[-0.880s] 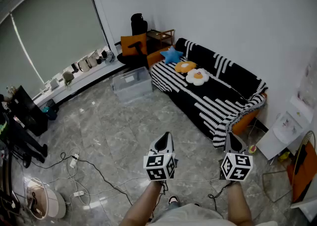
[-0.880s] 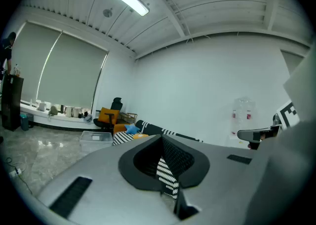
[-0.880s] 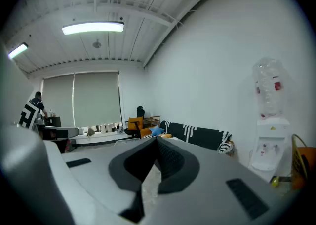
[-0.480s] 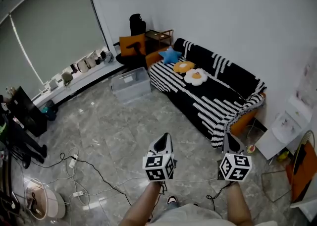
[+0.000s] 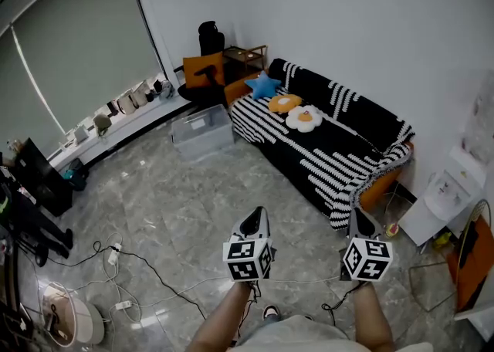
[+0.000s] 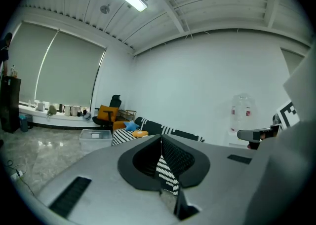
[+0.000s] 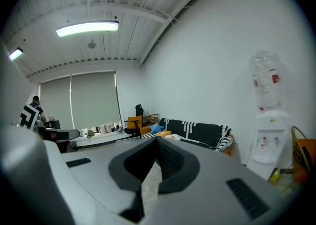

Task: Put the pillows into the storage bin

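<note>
Three pillows lie on the black-and-white striped sofa (image 5: 347, 150) across the room: a blue star pillow (image 5: 263, 85), an orange round pillow (image 5: 285, 103) and a white flower pillow (image 5: 305, 117). The clear storage bin (image 5: 202, 131) stands on the floor by the sofa's far end. My left gripper (image 5: 255, 223) and right gripper (image 5: 360, 223) are held low in front of me, far from both, each shut on nothing. The left gripper view shows its jaws (image 6: 160, 139) closed, with the bin (image 6: 96, 139) and blue pillow (image 6: 131, 126) distant. The right gripper (image 7: 157, 140) points toward the sofa (image 7: 197, 130).
An orange office chair (image 5: 202, 71) and a small side table (image 5: 248, 55) stand behind the bin. Cables and a power strip (image 5: 116, 254) trail over the grey tiled floor at left. A water dispenser (image 5: 444, 196) is at right, a black stand (image 5: 35, 181) at far left.
The room has slid slightly left and up in the head view. Both grippers hold the same place, shut and empty.
</note>
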